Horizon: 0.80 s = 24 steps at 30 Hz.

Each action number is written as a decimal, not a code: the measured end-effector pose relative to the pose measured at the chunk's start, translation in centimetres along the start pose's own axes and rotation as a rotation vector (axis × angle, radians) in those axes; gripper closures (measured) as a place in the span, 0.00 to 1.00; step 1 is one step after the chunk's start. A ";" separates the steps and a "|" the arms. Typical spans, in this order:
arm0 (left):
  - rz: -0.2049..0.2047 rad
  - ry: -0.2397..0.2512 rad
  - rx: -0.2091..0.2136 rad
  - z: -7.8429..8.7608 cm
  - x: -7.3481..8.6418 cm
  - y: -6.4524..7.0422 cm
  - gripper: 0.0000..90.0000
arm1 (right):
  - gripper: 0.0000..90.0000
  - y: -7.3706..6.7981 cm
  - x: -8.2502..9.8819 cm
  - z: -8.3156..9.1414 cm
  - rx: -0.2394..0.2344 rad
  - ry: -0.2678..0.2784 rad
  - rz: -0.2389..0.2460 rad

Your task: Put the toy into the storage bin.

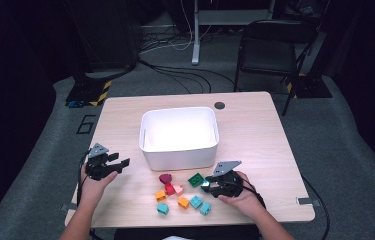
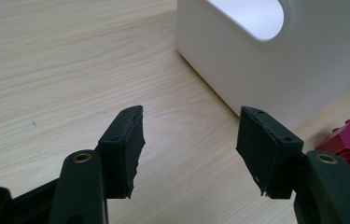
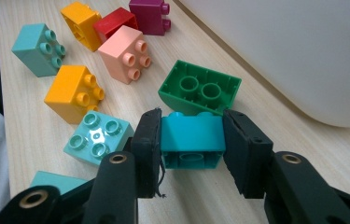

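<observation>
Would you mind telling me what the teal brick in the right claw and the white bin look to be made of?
Teal brick: likely hard moulded plastic, smooth with a slight sheen, crisp studs. White bin: probably plastic too, matte, with rounded corners and a moulded handle cutout.

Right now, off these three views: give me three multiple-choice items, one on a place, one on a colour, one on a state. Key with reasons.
1. Where does the white bin stand relative to the loose bricks?
A. beyond them, toward the table's far edge
B. nearer the person than them
C. off the table

2. What colour is the brick between the right gripper's jaws?
A. red
B. teal
C. orange

3. How do the left gripper's jaws stand?
A. shut on a brick
B. apart, nothing between them
C. shut on the bin's rim

Key: 1 A, the high view shows the bricks lying between bin and person. 2 B, both pads press its teal sides. 3 B, bare wood shows between them.
</observation>
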State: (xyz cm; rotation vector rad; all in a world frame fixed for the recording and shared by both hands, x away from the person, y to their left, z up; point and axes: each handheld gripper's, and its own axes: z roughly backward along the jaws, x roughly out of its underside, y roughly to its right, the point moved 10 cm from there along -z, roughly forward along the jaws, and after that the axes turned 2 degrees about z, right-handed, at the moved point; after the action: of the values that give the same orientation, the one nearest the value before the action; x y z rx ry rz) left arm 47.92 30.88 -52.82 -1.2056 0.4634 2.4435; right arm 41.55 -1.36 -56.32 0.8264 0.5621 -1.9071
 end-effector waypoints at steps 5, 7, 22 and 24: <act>0.015 0.004 -0.014 0.3 0.2 -0.4 0.46 | 0.65 0.1 -0.8 0.6 0.011 0.015 0.015; 0.028 0.010 -0.015 0.5 0.2 -0.6 0.46 | 0.65 0.1 -1.1 1.0 0.010 0.020 0.009; 0.032 0.004 -0.016 0.2 0.5 -0.8 0.46 | 0.65 0.8 -2.6 3.3 0.015 0.038 -0.042; 0.030 0.008 -0.024 0.2 0.5 -0.9 0.46 | 0.65 0.9 -2.8 3.5 0.012 0.035 -0.051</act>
State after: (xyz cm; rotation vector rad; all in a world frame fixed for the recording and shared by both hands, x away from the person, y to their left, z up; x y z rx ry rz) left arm 47.93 31.87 -53.17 -1.2274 0.4583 2.4767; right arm 42.14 -2.49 -51.99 0.8624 0.5989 -1.9473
